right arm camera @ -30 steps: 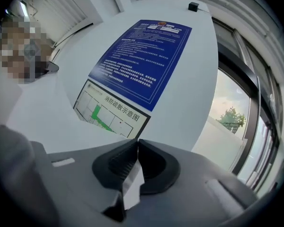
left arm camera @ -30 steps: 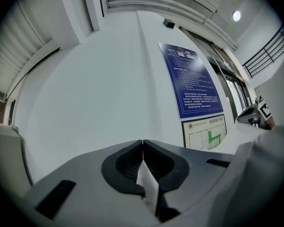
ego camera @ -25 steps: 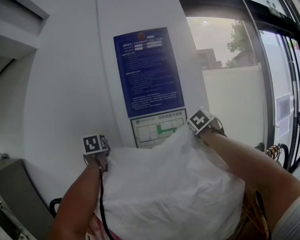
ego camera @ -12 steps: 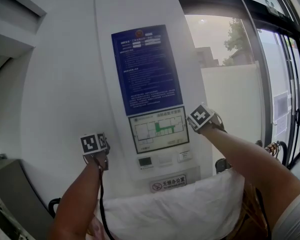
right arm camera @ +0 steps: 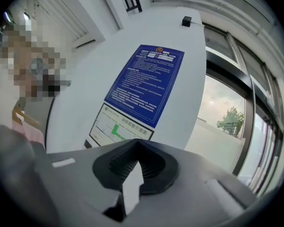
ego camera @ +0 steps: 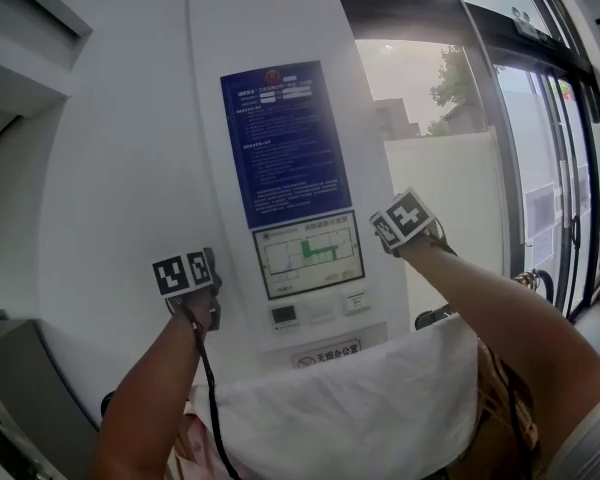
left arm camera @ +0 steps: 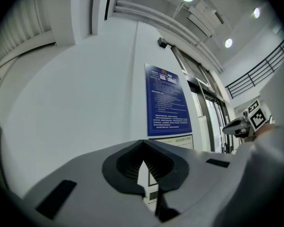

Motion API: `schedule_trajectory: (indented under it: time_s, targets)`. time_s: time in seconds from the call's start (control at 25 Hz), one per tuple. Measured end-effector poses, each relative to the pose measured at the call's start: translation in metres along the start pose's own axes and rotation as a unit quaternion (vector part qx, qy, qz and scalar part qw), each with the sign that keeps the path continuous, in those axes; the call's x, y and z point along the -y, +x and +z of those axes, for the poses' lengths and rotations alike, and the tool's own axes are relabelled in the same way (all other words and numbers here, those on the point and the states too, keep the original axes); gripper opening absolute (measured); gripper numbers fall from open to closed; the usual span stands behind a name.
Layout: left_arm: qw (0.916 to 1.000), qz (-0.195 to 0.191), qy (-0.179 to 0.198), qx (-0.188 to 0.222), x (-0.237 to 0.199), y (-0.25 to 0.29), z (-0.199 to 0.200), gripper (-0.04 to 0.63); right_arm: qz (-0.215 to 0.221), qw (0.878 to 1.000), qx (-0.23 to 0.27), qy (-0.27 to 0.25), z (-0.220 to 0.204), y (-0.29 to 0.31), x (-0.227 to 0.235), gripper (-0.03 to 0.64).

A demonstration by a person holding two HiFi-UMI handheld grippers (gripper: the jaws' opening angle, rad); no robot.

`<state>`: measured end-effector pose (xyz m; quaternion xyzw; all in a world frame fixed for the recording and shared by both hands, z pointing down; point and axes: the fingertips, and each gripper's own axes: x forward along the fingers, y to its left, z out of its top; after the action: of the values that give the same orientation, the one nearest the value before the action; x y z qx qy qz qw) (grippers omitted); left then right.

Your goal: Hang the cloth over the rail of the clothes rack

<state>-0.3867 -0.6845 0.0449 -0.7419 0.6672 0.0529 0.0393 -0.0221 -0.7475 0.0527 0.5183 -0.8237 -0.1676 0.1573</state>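
Before the white column (ego camera: 120,188), the white cloth (ego camera: 350,408) hangs low, its long axis running left to right and its top edge rising rightward, beneath the left gripper (left arm camera: 143,162) and right gripper (right arm camera: 137,162), both with jaws closed and empty.

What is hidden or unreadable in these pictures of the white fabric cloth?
- Rack rail: shown in no view. In the head view the white fabric cloth may cover it, so whether the cloth rests on a rail cannot be told.
- Cloth's lower part: cut off by the head view's bottom edge.
- Print on the blue rectangular wall sign: too small to read in every view.
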Motion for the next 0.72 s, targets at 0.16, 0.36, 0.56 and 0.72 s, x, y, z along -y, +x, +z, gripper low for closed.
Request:
schedule_trajectory:
  time_s: [0.16,0.36,0.56,0.72]
  targets:
    - [0.999,-0.039,-0.016,0.016,0.03,-0.04,0.007,0.006,0.062,0.992,0.077,0.074,0.019,-0.057,-0.038,0.002]
    - [0.9961,-0.071,-0.041,0.033,0.071,-0.111,0.004,0.006,0.097,0.986,0.109,0.085,0.012,-0.124,-0.063,0.002]
    - [0.996,-0.068,-0.034,0.046,0.107,-0.198,-0.02,0.006,0.129,0.98,0.12,0.093,-0.029,-0.194,-0.069,0.002]
    - [0.9983,-0.027,-0.039,0.034,0.101,-0.252,-0.068,0.006,0.145,0.977,0.112,0.112,-0.086,-0.237,-0.067,0.002]
